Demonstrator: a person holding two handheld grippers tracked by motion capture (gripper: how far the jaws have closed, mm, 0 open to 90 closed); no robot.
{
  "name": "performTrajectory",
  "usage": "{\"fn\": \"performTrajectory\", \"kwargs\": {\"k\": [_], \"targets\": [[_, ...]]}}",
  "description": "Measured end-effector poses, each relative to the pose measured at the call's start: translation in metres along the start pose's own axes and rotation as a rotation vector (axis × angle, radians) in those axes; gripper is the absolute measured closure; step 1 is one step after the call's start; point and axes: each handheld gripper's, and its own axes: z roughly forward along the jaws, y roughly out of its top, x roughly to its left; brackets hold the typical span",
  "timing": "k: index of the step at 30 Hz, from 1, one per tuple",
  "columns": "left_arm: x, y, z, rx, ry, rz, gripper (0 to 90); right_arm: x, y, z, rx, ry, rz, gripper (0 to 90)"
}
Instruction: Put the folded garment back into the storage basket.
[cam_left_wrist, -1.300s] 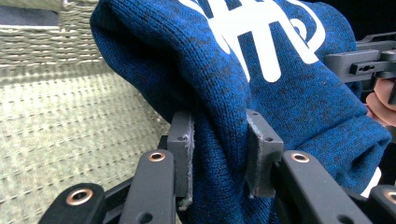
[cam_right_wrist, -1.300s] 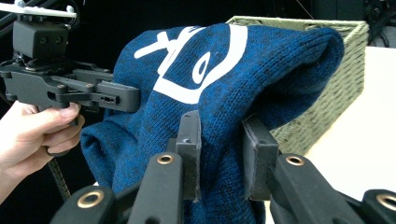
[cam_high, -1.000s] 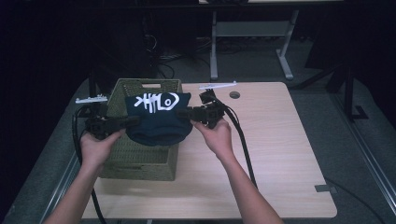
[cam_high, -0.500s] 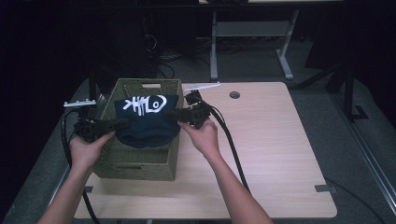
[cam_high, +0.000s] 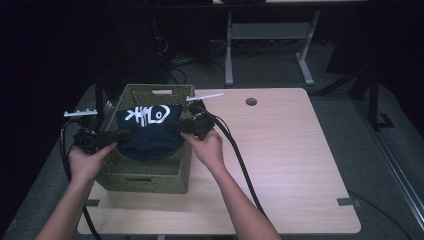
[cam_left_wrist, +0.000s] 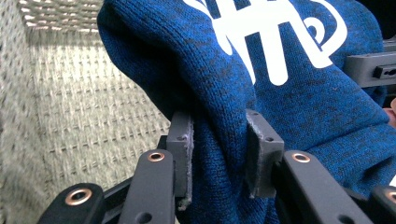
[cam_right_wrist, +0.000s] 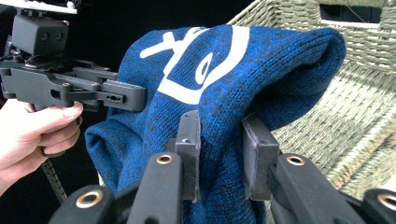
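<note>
Table (cam_high: 290, 165) of light wood, basket at its left end. Woven olive basket (cam_high: 145, 172) stands upright, cut-out handle in its far wall. Blue knit sweater (cam_high: 150, 132) with white lettering hangs bunched over the basket's open top, stretched between both grippers, its lower part sagging into the basket, printed side facing up and away from the person. In the left gripper view the sweater (cam_left_wrist: 261, 79) sits against the basket's inner wall (cam_left_wrist: 79, 93); in the right gripper view the sweater (cam_right_wrist: 233, 74) shows in front of the basket's far rim (cam_right_wrist: 355, 42). Left gripper (cam_high: 117, 135) at the sweater's left edge, jaws pinching a thick fold of knit, pads (cam_left_wrist: 183, 149) pressed into the fabric from both sides. Right gripper (cam_high: 181, 126) at the sweater's right edge, jaws likewise clamped on a fold, pads (cam_right_wrist: 190, 140) squeezing the cloth. Left hand (cam_high: 87, 162) outside the basket's left wall, right hand (cam_high: 207, 147) over its right rim. Black cable (cam_high: 240, 160) trails from the right gripper across the table toward the person
</note>
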Motion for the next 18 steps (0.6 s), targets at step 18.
{"fn": "performTrajectory", "kwargs": {"k": [18], "targets": [[0.025,-0.012,0.01,0.055,0.048,-0.035,66.1,-0.004,-0.017,0.029,0.04,-0.013,0.016,70.6]]}}
